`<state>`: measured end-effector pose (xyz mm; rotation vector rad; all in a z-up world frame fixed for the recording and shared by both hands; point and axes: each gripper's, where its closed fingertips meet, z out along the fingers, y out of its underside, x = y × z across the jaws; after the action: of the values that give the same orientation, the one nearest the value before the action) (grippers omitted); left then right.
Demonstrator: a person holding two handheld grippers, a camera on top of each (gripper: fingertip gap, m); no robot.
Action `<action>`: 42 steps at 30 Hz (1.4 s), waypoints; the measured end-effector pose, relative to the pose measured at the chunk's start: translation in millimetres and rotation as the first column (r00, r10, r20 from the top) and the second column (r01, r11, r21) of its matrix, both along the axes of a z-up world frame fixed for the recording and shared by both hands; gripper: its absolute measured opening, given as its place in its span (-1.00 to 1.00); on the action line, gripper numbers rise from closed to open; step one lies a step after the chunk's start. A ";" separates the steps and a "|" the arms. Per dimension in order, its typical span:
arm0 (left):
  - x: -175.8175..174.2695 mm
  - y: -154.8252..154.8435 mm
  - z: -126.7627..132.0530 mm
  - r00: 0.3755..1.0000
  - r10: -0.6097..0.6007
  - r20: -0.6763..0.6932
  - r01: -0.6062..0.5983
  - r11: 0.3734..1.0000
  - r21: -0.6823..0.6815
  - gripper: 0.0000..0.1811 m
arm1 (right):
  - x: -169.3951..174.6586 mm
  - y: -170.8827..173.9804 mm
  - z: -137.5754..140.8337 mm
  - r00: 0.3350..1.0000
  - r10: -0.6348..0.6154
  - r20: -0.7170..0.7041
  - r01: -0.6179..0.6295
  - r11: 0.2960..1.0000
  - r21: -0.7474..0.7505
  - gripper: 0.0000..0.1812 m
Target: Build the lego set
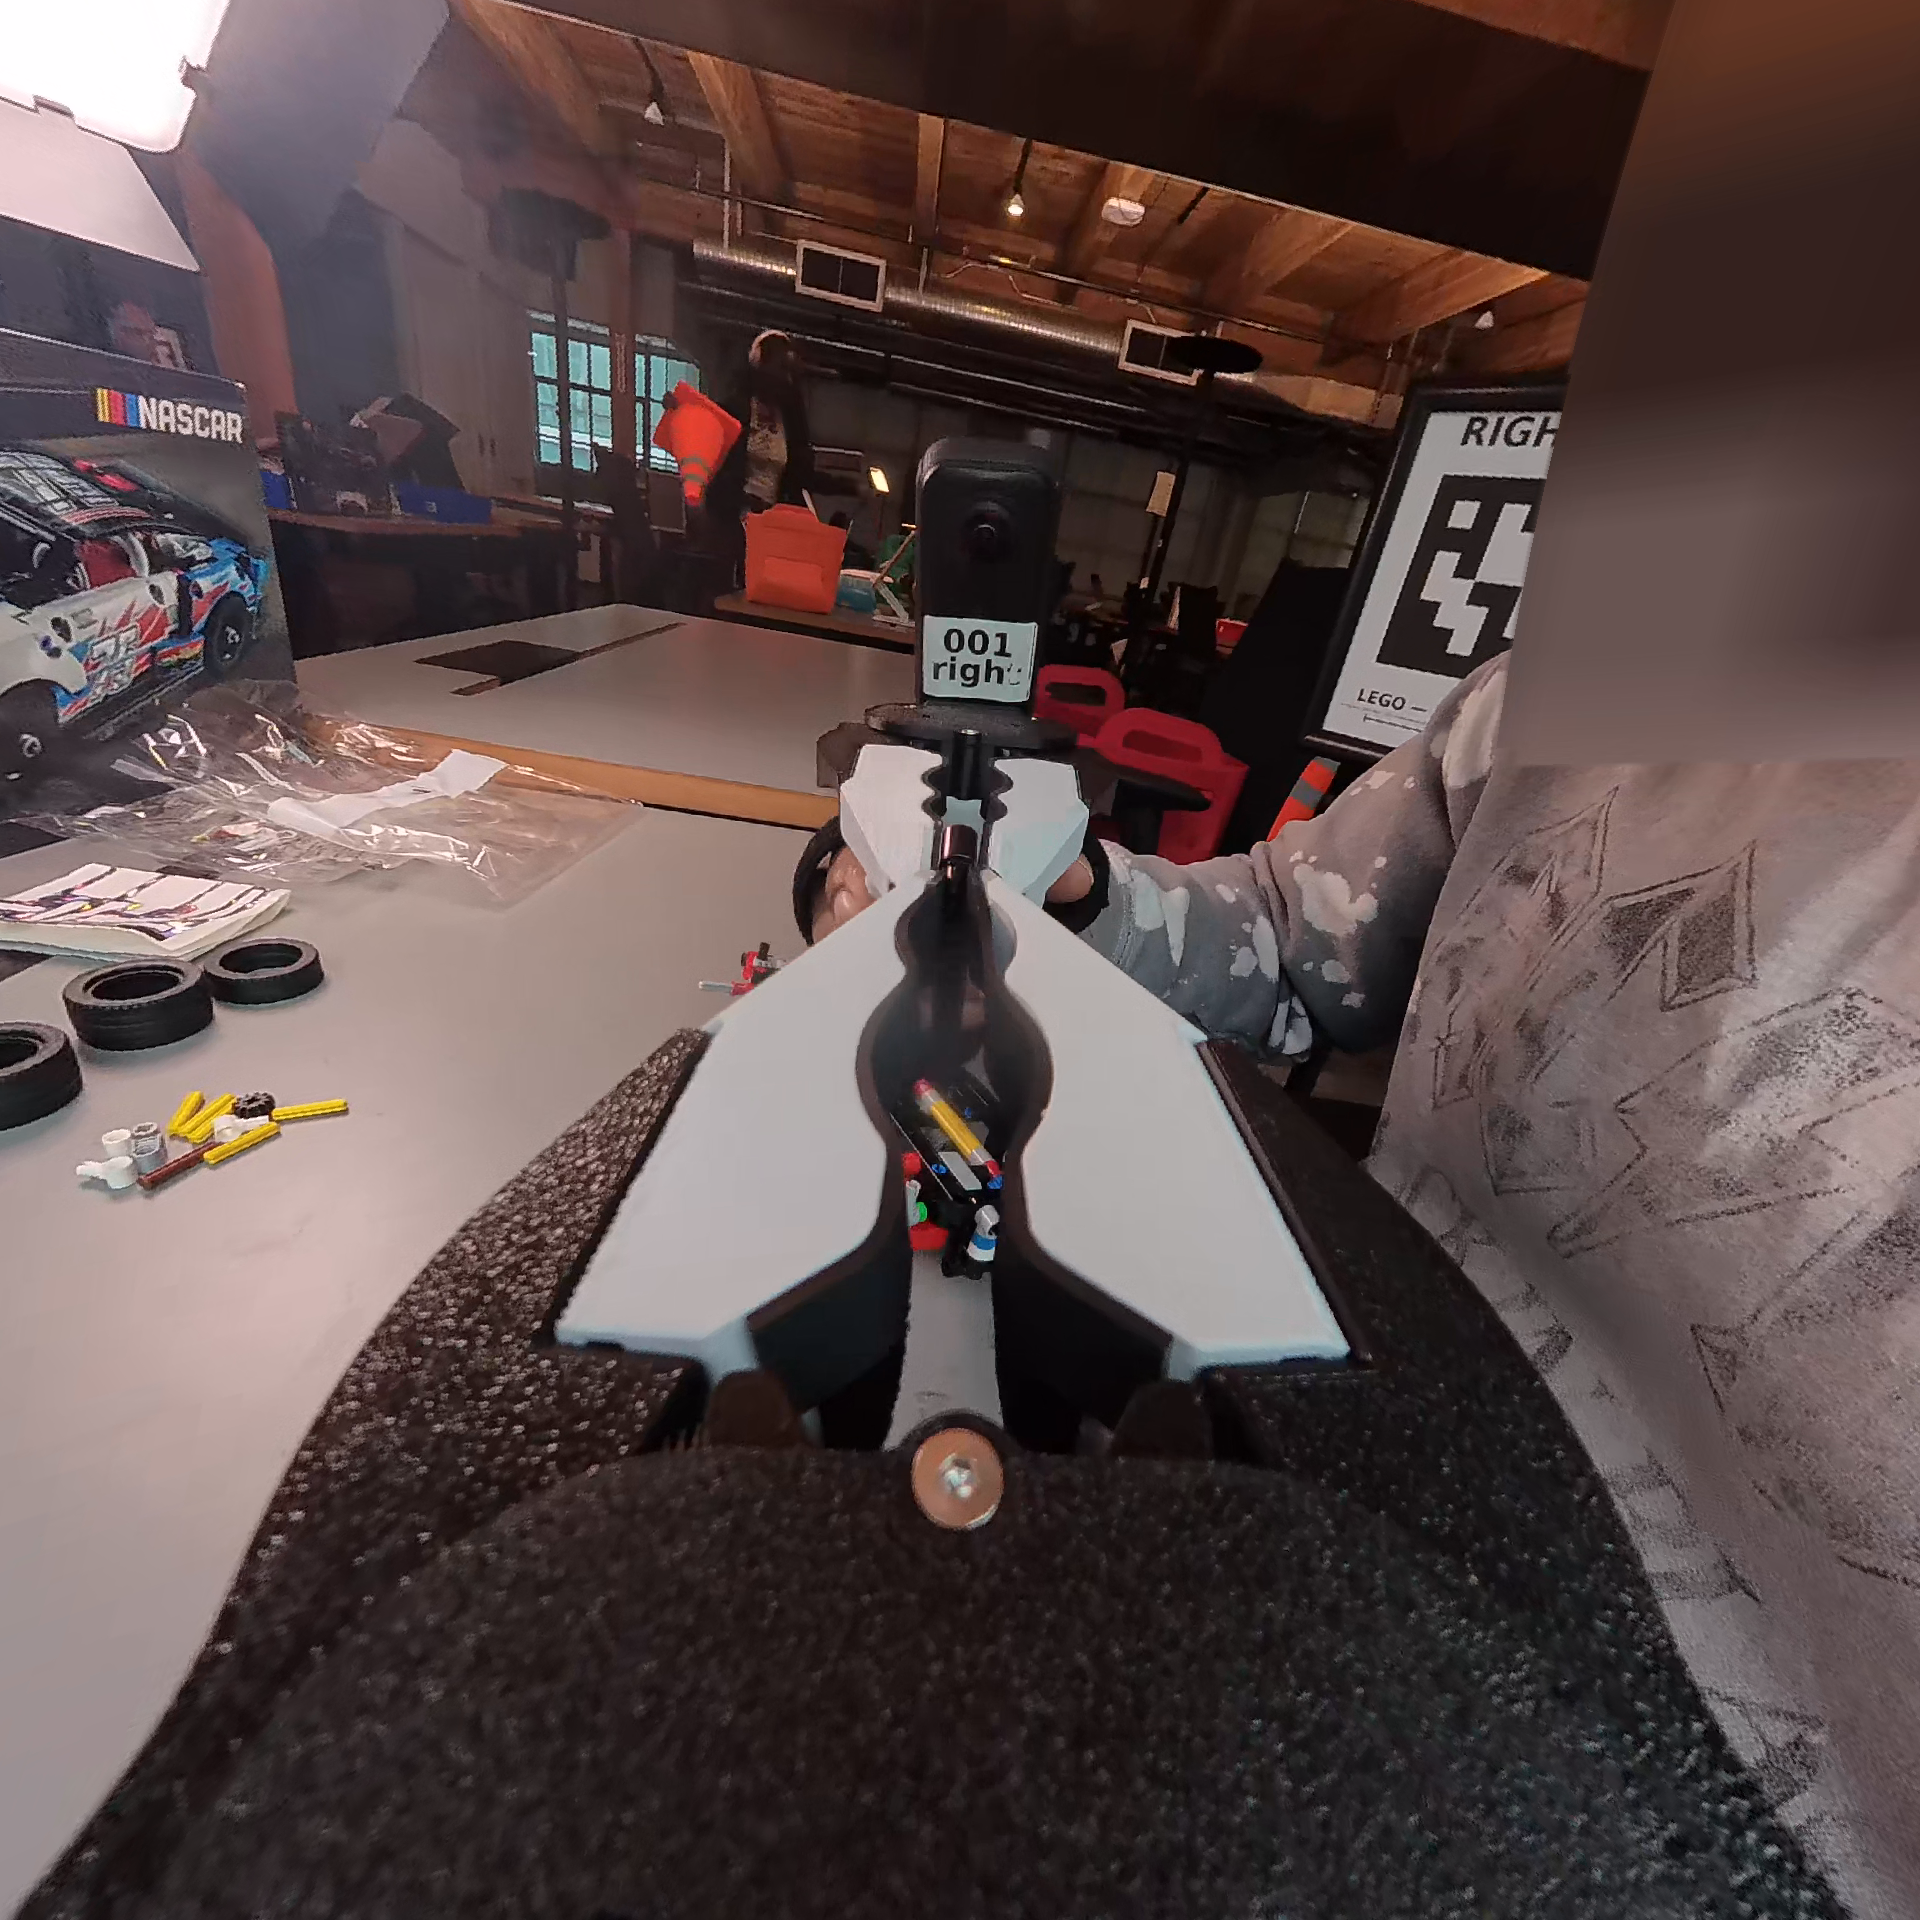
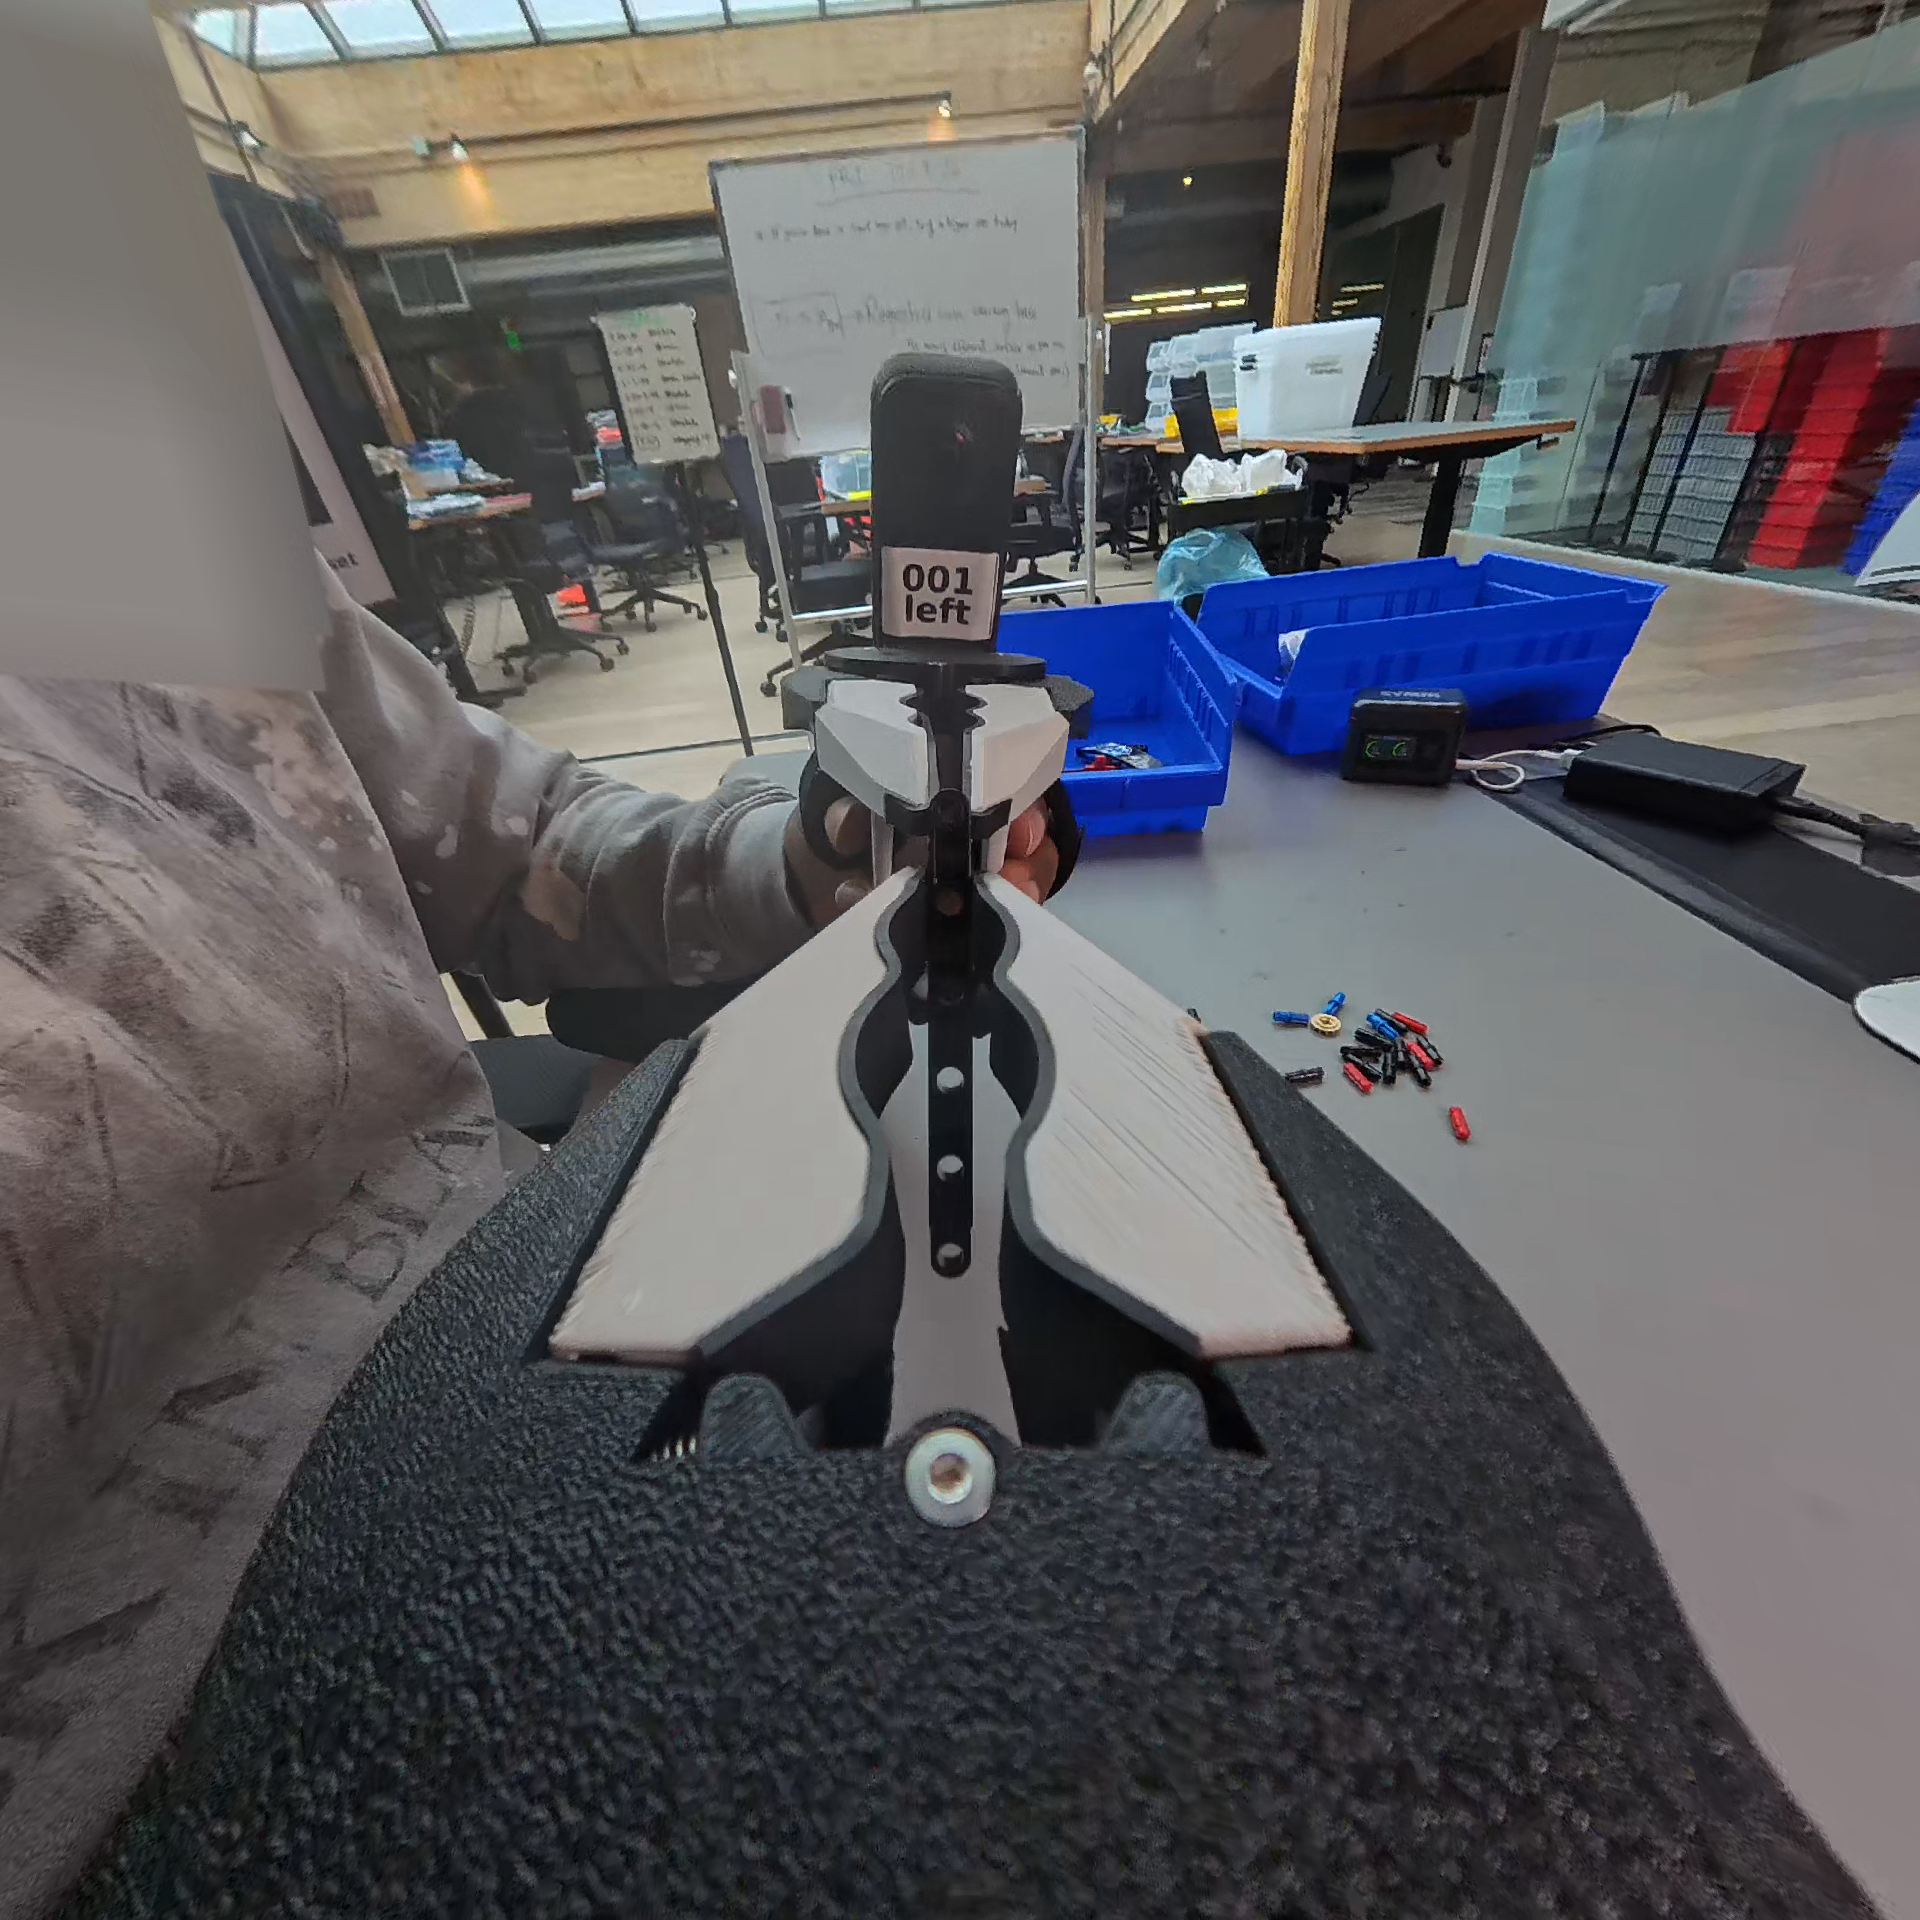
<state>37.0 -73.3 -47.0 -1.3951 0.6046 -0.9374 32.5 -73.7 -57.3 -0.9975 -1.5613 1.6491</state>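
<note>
My left gripper (image 1: 951, 904) is shut on a long black Lego assembly (image 1: 954, 1169) with a yellow axle and red and blue pins at its near end. My right gripper (image 1: 961, 831) faces it tip to tip and grips the far end. In the right wrist view my right gripper (image 2: 945, 904) is shut on the assembly's black beam with holes (image 2: 948, 1164), and the left gripper (image 2: 940, 800) holds the other end. The assembly hangs above the grey table (image 1: 468, 1039). A hand holds each gripper.
Three black tyres (image 1: 140, 1003), a pile of small yellow, white and grey parts (image 1: 197, 1132), a sticker sheet (image 1: 135, 909), plastic bags (image 1: 364, 810) and the set's box (image 1: 114, 561) lie left. Red, blue and black pins (image 2: 1371, 1049), blue bins (image 2: 1434, 644) and a black power brick (image 2: 1683, 779) lie right. My left and right fingertips are right by each other.
</note>
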 end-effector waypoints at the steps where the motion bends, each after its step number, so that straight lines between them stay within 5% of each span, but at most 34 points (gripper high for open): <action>1: -1.8 1.6 -1.5 1.000 0.000 0.011 0.001 1.000 -0.011 -1.00 | -0.9 2.4 -0.3 1.000 -0.005 -0.005 0.005 1.000 0.006 -0.93; 3: -4.9 4.4 -4.2 1.000 0.008 0.022 -0.007 1.000 -0.023 -0.99 | -1.1 6.0 -1.8 1.000 -0.002 -0.001 0.002 1.000 -0.024 -0.93; 6: -64.9 8.8 8.7 0.983 0.149 0.111 -0.147 0.989 -0.025 -0.99 | 26.5 57.4 42.1 0.981 -0.124 -0.152 0.092 0.976 -0.197 -0.94; 9: -98.7 20.5 -14.2 0.949 0.310 -0.057 -0.313 0.948 -0.052 -0.97 | 37.8 80.2 51.8 0.947 -0.251 -0.200 0.238 0.967 -0.087 -0.94; 11: -132.5 42.8 -49.3 0.837 0.474 -0.273 -0.515 0.851 -0.103 -0.96 | 31.6 85.8 41.9 0.942 -0.288 -0.173 0.280 0.957 -0.069 -0.93; 14: -179.1 56.2 -123.8 0.632 0.494 -0.597 -0.702 0.692 -0.170 -0.95 | 21.8 88.0 23.0 0.958 -0.271 -0.094 0.265 0.961 -0.074 -0.93; 16: -184.8 57.7 -161.4 0.610 0.420 -0.672 -0.719 0.650 -0.246 -0.94 | 16.0 87.8 12.2 0.964 -0.260 -0.049 0.256 0.963 -0.083 -0.93; 19: -182.6 61.1 -180.5 0.609 0.370 -0.701 -0.720 0.628 -0.293 -0.88 | 9.9 82.4 -0.4 0.966 -0.258 -0.007 0.257 0.966 -0.036 -0.93; 22: -165.7 67.8 -159.5 0.667 0.407 -0.624 -0.680 0.676 -0.285 -0.69 | 7.6 74.3 -2.8 0.970 -0.243 -0.005 0.243 0.970 -0.025 -0.93; 24: -127.4 67.4 -123.7 0.785 0.396 -0.477 -0.556 0.789 -0.261 -0.57 | 6.1 69.8 1.8 0.973 -0.232 -0.023 0.230 0.971 -0.066 -0.93; 27: -47.0 48.1 -72.8 0.962 0.197 -0.188 -0.241 0.937 -0.252 -0.53 | 3.6 62.9 17.7 0.979 -0.193 -0.068 0.173 0.958 -0.230 -0.93; 31: 22.5 30.5 -42.9 1.000 -0.007 -0.007 0.005 0.971 -0.238 -0.55 | -5.9 47.6 20.9 0.990 -0.123 -0.067 0.090 0.927 -0.363 -0.92; 34: 28.3 33.8 -32.5 1.000 0.020 0.023 -0.015 0.979 -0.202 -0.88 | -9.2 29.8 13.3 0.993 -0.097 -0.068 0.077 0.964 -0.254 -0.92; 42: -25.8 32.0 -41.8 0.958 0.189 -0.217 -0.222 0.966 -0.136 -0.92 | -0.6 62.3 1.9 0.973 -0.231 -0.011 0.230 0.971 -0.066 -1.00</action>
<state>11.2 -41.3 -88.8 -1.6767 0.5308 -0.6930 31.9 -11.4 -55.3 -1.1477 -1.3317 1.5489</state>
